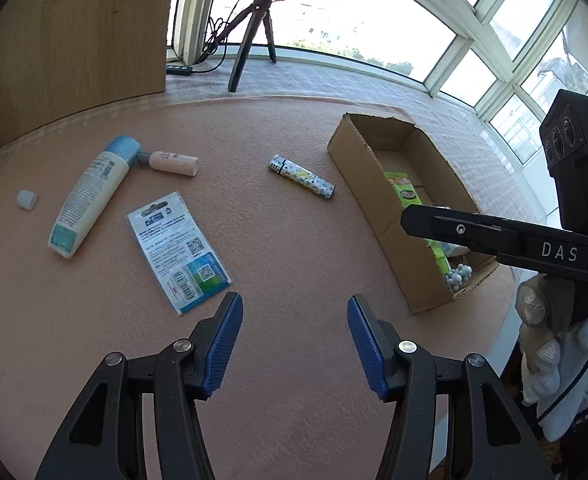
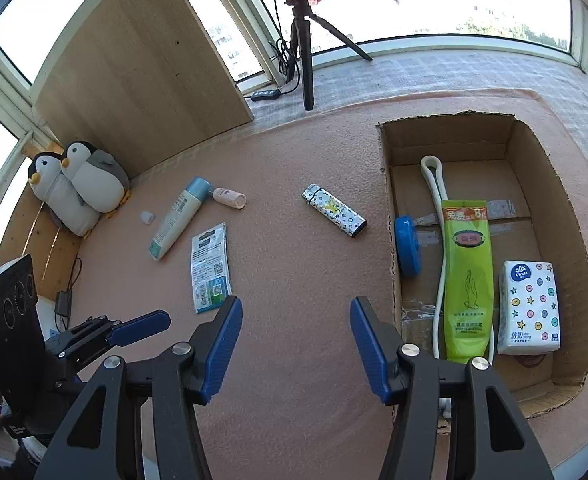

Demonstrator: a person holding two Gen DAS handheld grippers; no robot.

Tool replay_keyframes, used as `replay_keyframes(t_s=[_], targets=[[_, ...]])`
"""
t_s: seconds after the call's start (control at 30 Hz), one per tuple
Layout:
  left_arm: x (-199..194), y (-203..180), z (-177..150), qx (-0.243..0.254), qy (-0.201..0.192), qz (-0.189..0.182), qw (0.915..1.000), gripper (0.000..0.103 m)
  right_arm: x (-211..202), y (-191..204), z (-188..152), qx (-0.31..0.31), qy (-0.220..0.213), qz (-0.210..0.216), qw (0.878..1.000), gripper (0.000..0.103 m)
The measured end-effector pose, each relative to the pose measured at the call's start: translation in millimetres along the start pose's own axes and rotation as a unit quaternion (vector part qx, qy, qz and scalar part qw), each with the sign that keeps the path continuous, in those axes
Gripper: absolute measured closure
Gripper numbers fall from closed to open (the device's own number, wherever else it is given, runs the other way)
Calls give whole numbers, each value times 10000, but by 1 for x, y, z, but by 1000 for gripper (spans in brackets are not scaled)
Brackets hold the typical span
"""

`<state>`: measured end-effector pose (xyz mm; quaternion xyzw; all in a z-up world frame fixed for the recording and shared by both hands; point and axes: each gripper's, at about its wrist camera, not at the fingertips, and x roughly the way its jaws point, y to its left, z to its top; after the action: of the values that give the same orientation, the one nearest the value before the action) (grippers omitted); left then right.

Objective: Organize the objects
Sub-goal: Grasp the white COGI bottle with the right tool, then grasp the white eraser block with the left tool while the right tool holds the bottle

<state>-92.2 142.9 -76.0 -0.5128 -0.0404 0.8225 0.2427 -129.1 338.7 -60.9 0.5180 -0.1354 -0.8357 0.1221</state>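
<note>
Mid-sort at the bench [image 2: 294, 320]: both my tools hang empty above the pink mat, w/ four or five items not yet packed. My left tool [image 1: 295, 342] stands wide, nothing between its blue pads, near edge of the mat. My right tool [image 2: 296, 344] is just as wide and empty, hovering just left of the cardboard box [image 2: 534, 168].

The box, at the right, already holds a green sachet [image 2: 468, 280], a tissue pack [image 2: 530, 308], a blue round lid-like thing [image 2: 408, 246] and a white looped strap [image 2: 432, 172]; beads or similar show at its near end in the left view, too small to be sure.

Loose on the mat: patterned lighter [image 2: 334, 216] nearest the box, mid-bench; flat blister card [image 1: 177, 250] near-left, just beyond my left tool; white-and-blue lotion tube [image 1: 87, 196] farther left; small pink bottle [image 1: 173, 163] touching the tube's cap end; tiny grey cap [image 1: 27, 200] at far left, apart from the rest.

My read: between picks, choosing the next item. The lighter looks the easy one for the right tool — approx. across its narrow width, then a short carry right into the box. The card lies flat, so the left tool would need an edge to get under.
</note>
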Motion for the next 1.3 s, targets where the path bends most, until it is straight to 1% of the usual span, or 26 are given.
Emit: replay_keyframes(t_s=[0.1, 0.23, 0.3, 0.4, 0.57, 0.73, 0.9, 0.97, 1.0, 1.07, 1.3], targets=[[-10, 37, -9, -306, -27, 157, 9994, 45, 16, 26, 14, -304, 38, 52, 9995, 51], [-28, 83, -21, -711, -141, 400, 9966, 45, 49, 58, 42, -733, 167, 13, 9972, 51], [-38, 104, -26, -914, -208, 527, 9942, 45, 68, 72, 55, -946, 239, -26, 9952, 54], [-51, 130, -33, -1151, -308, 713, 9903, 45, 98, 90, 74, -1289, 377, -155, 9908, 57], [-68, 160, -45, -1487, -430, 954, 9833, 45, 150, 101, 98, -1431, 700, -231, 9870, 59], [-76, 179, -56, -1708, -439, 1126, 9779, 45, 187, 112, 108, -1764, 878, -503, 9791, 60], [-79, 190, -58, -1806, -459, 1218, 9749, 45, 202, 117, 114, -1799, 944, -561, 9775, 63], [-78, 192, -55, -1821, -471, 1232, 9744, 45, 206, 117, 115, -1791, 1011, -552, 9771, 73], [-78, 193, -53, -1824, -474, 1233, 9743, 45, 208, 118, 114, -1804, 1045, -542, 9765, 75], [-76, 195, -49, -1828, -482, 1233, 9742, 45, 211, 118, 112, -1826, 1110, -602, 9750, 84], [-64, 196, -31, -1804, -508, 1230, 9745, 45, 207, 106, 107, -1645, 1135, -531, 9784, 85]])
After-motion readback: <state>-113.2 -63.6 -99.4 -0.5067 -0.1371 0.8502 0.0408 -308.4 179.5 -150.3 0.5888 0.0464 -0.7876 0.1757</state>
